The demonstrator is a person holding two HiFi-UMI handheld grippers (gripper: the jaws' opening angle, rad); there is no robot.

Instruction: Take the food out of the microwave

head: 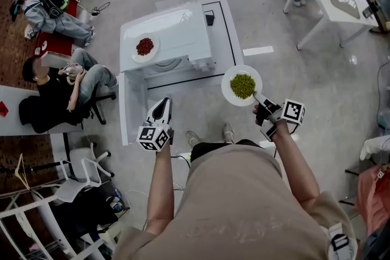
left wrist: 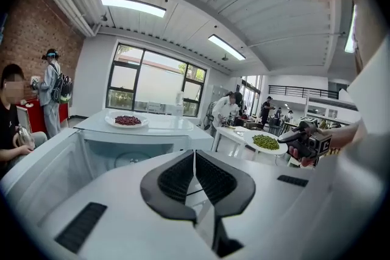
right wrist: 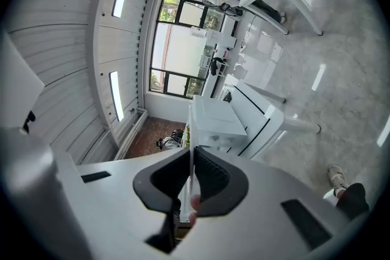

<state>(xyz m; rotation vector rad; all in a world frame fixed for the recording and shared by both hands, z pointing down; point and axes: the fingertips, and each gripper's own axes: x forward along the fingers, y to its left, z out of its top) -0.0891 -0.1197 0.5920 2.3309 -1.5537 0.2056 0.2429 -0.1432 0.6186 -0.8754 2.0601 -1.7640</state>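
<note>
Two plates are outside the microwave (head: 177, 30), which stands on the white counter (head: 228, 39) with its door (head: 131, 108) open. The plate of red food (head: 137, 56) rests on the microwave's top, and the right claw (head: 257, 98) grasps the rim of the plate of green food (head: 226, 89), held in the air right of it. The left claw (head: 163, 105), clenched on nothing, hangs near the door.
</note>
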